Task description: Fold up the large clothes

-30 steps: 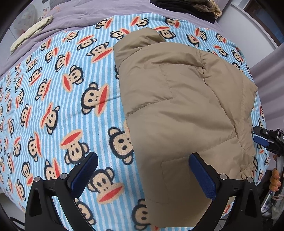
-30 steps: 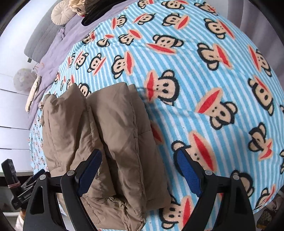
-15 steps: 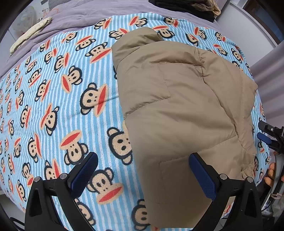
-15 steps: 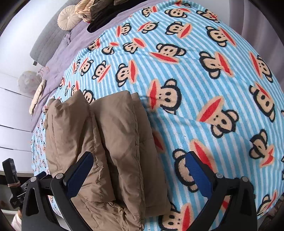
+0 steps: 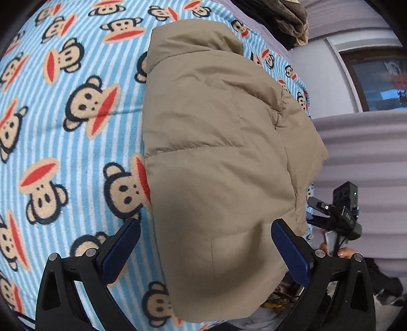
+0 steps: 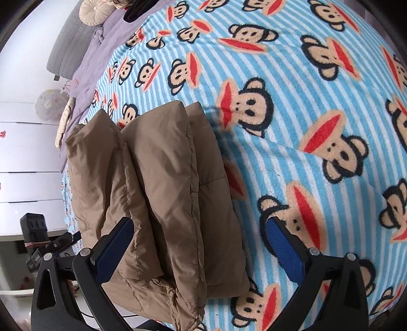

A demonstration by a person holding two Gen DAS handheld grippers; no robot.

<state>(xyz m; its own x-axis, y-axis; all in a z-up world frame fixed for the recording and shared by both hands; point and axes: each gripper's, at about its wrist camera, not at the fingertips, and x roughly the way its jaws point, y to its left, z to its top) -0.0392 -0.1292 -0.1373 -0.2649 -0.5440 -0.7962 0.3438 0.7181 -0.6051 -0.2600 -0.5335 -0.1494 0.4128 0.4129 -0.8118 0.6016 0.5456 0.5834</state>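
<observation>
- My right gripper [image 6: 201, 244] stands at full spread, its jaws having just been opening; the near end of the tan puffer jacket [image 6: 157, 193] lies between the blue pads, which do not press on it.
- My left gripper [image 5: 206, 249] also stands wide and holds nothing; the jacket's near edge sits between its pads [image 5: 290, 254] without contact that I can confirm.
- The jacket lies folded in thick layers on the monkey-print blanket [image 6: 318, 107], at the bed's near edge, its lower corner overhanging that edge in the left wrist view.
- From the left wrist view, the right gripper [image 5: 335, 216] shows just beyond the jacket's right side, with fingertips [image 5: 343, 253] of the hand gripping its handle.
- From the right wrist view, the left gripper [image 6: 45, 244] shows at the jacket's left.
- Beyond the blanket lies a lilac sheet [image 6: 101, 45], with a round cream cushion [image 6: 95, 11] and a grey headboard [image 6: 68, 48] further off.
- A pile of dark clothes [image 5: 277, 17] sits at the far end of the bed.
- White drawers [image 6: 25, 178] stand beside the bed.
</observation>
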